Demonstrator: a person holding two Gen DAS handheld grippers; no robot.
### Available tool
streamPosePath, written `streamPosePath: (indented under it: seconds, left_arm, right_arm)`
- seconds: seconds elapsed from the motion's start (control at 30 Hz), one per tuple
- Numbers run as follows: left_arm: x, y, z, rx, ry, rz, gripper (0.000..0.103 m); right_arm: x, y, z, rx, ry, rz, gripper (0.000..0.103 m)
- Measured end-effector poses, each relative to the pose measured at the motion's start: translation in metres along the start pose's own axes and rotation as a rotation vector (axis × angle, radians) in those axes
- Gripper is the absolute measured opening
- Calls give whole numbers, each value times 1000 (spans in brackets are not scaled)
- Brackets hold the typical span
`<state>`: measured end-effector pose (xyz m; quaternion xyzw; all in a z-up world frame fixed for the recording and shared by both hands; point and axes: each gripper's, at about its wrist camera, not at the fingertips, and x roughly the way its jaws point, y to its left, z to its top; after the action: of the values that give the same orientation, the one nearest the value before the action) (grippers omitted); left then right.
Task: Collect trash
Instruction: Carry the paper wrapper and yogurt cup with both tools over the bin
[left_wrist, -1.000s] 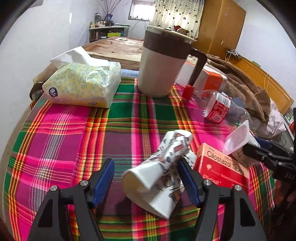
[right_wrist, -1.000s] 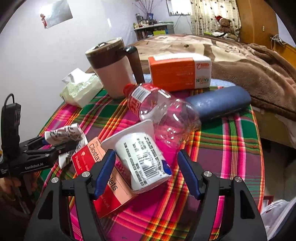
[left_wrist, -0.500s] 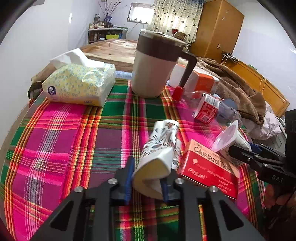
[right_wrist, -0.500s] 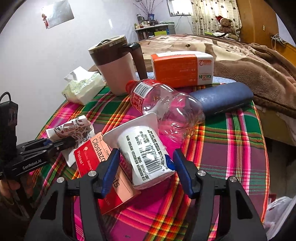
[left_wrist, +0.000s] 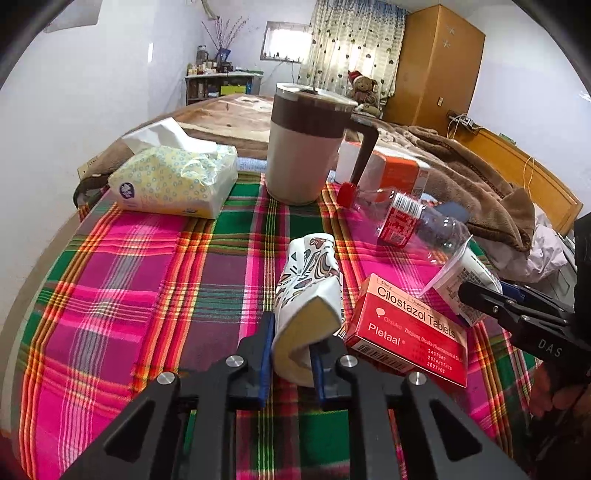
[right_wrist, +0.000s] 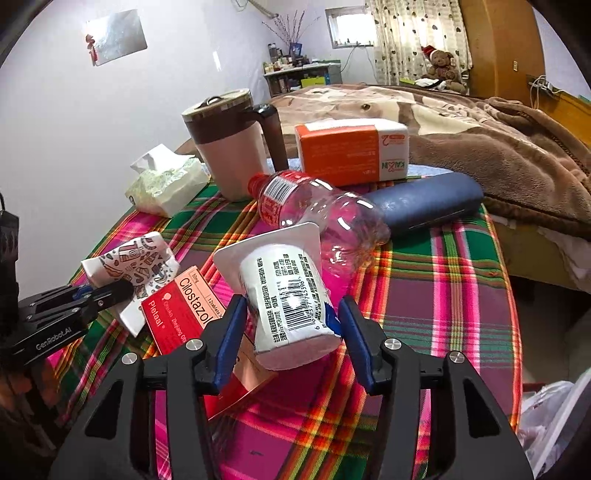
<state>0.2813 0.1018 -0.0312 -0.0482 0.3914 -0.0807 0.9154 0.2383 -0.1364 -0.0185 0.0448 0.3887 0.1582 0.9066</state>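
Two pieces of trash in hand, nothing binned yet.
Crushed paper cup (left_wrist: 308, 295) pinched tight by left hand-held gripper (left_wrist: 290, 352), mid-counter (left_wrist: 122, 295). Yogurt cup (right_wrist: 286, 295) sits between right hand-held gripper (right_wrist: 290, 328) pads, half-open, contact unclear. Plastic bottle (right_wrist: 317, 210) and tablet box (left_wrist: 410, 332) left, near right edge; no bin visible.

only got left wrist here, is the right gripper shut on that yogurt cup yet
observer: no. the right gripper is open, with one blue finger on each side of the yogurt cup and a narrow gap at both.
operator: ok. anything behind the bottle to know about before i lift the paper cup
observer: a long dark blue case lies along the bottle's far side. i cannot tell whether they touch.
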Motion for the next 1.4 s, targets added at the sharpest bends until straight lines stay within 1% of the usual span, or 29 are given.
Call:
streamPosePath:
  seconds: [0.43, 0.57, 0.73, 0.83, 0.97, 1.2, 1.4]
  left_arm:
    - [-49, -16, -11, 3, -73, 31, 18]
    - [-71, -28, -16, 21, -114, 48, 18]
    - [-91, -49, -23, 59, -144, 34, 18]
    - [-102, -61, -27, 60, -155, 5, 18]
    - [-114, -76, -32, 72, -175, -12, 18]
    - [-131, -103, -40, 87, -196, -56, 18]
    - [-139, -145, -48, 142, -208, -112, 18]
  right_arm:
    - [-40, -8, -10, 49, -67, -6, 53]
    - [-57, -11, -14, 58, -95, -4, 53]
    - [-76, -16, -22, 66, -120, -11, 53]
    - [-89, -22, -29, 79, -133, -17, 53]
    - [-106, -29, -35, 87, -156, -24, 53]
    - [-138, -44, -47, 102, -206, -68, 53]
    - [-162, -63, -58, 132, -237, -115, 53]
